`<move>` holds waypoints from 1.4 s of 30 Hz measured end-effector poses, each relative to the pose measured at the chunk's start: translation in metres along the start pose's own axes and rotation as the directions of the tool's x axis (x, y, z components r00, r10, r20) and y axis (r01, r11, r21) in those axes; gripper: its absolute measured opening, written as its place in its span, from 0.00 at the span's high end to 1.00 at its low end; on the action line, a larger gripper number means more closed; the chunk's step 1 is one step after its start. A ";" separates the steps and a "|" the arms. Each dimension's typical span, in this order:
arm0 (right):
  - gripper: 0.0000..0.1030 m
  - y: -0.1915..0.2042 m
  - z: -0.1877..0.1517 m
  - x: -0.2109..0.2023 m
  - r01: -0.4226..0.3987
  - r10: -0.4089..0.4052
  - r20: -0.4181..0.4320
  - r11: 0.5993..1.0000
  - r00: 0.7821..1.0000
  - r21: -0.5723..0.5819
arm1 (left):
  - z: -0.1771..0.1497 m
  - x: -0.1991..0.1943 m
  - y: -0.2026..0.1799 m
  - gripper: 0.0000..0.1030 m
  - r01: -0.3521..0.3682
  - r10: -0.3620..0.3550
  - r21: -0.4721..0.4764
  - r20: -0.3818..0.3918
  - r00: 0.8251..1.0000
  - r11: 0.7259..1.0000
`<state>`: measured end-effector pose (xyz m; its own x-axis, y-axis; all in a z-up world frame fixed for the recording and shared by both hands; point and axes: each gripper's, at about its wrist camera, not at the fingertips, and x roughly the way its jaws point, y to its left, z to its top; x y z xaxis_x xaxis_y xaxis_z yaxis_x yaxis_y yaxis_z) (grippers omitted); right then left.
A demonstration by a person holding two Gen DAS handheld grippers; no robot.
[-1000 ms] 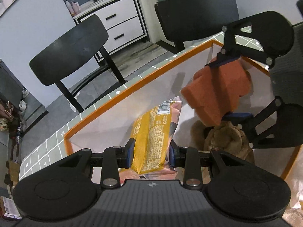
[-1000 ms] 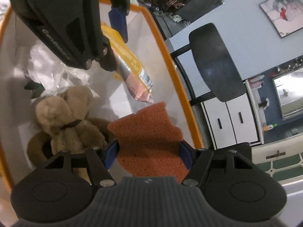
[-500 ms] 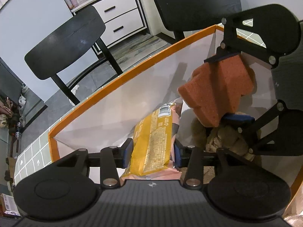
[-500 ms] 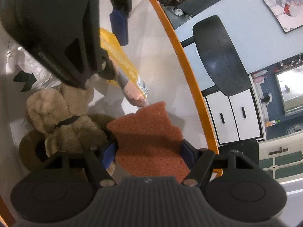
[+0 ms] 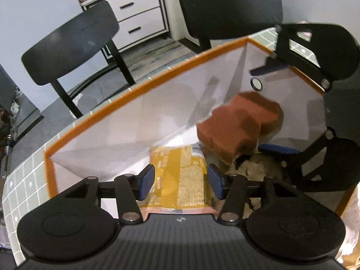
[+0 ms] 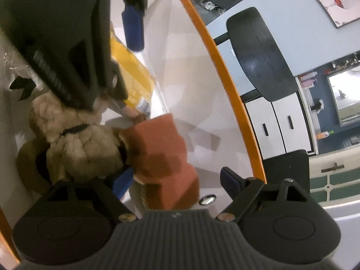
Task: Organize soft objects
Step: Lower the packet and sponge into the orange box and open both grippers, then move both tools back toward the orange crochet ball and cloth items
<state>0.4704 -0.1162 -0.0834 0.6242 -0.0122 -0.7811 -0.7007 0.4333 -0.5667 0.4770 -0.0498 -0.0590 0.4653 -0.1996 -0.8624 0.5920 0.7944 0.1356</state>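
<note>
Left gripper (image 5: 181, 178) jaws have just been opening; the yellow snack packet (image 5: 180, 175) lies between them, pads clear of it, flat on the bin floor. Right gripper (image 6: 176, 180) jaws, also just opening, stand wide; the orange sponge (image 6: 162, 155) sits loose between them, resting against the plush bear (image 6: 76, 139). Beyond, the orange-rimmed bin (image 5: 139, 85) wall, then two black chairs (image 5: 72, 45).

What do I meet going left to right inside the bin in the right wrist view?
Plush toy → sponge → white bin wall → orange rim.
</note>
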 end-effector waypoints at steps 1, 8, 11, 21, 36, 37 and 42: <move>0.19 -0.002 -0.002 -0.001 0.002 -0.002 0.000 1.000 1.000 0.005 | 0.000 -0.003 0.000 0.39 -0.001 0.001 -0.005 0.004 1.000 1.000; 0.19 0.000 -0.007 -0.022 0.025 -0.025 0.015 1.000 1.000 -0.009 | 0.002 -0.030 -0.003 0.38 0.004 -0.003 -0.028 0.044 0.999 1.000; 0.19 0.002 -0.007 -0.037 0.041 -0.040 0.025 0.999 0.999 -0.010 | 0.002 -0.045 -0.010 0.38 -0.005 0.006 -0.010 0.058 0.998 1.000; 0.19 0.006 -0.002 -0.100 0.077 -0.075 0.060 0.997 0.995 -0.018 | -0.014 -0.106 -0.022 0.33 -0.038 0.036 0.016 0.131 0.991 0.999; 0.19 0.069 -0.010 -0.193 0.069 -0.057 0.098 0.990 0.994 -0.124 | -0.098 -0.184 -0.042 0.17 -0.054 0.043 0.046 0.212 0.976 0.997; 0.19 0.072 -0.010 -0.199 0.072 -0.060 0.102 0.990 0.993 -0.123 | -0.104 -0.190 -0.042 0.16 -0.052 0.043 0.037 0.222 0.974 0.998; 0.19 0.090 -0.015 -0.234 0.113 -0.099 0.130 0.988 0.987 -0.104 | -0.133 -0.219 -0.042 0.15 -0.085 0.092 -0.036 0.268 0.959 0.996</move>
<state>0.2561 -0.0878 0.0444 0.7300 0.0622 -0.6806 -0.6580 0.3331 -0.6753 0.2627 0.0368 0.0594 0.6766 -0.2722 -0.6843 0.5260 0.8289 0.1904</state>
